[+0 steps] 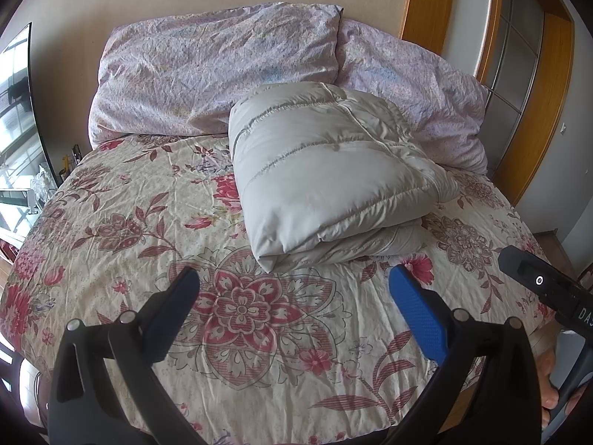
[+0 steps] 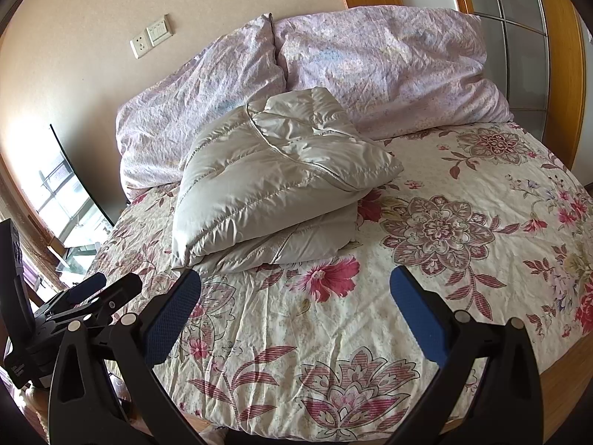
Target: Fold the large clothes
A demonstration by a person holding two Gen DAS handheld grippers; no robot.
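Observation:
A pale grey quilted down jacket (image 1: 326, 170) lies folded in a thick bundle on the floral bedspread (image 1: 241, 315), near the pillows. It also shows in the right wrist view (image 2: 274, 181). My left gripper (image 1: 294, 285) is open and empty, held above the bed's near part, short of the jacket. My right gripper (image 2: 294, 285) is open and empty, also short of the jacket. The left gripper shows at the left edge of the right wrist view (image 2: 92, 293). The right gripper's body shows at the right edge of the left wrist view (image 1: 537, 282).
Two lilac pillows (image 1: 218, 74) lean against the wall behind the jacket. A wooden door frame (image 1: 430, 3) and glass-panelled sliding doors (image 1: 519, 66) stand to the right. A window (image 1: 15, 111) and cluttered ledge are at the left. The bed's wooden edge (image 2: 563, 371) shows at lower right.

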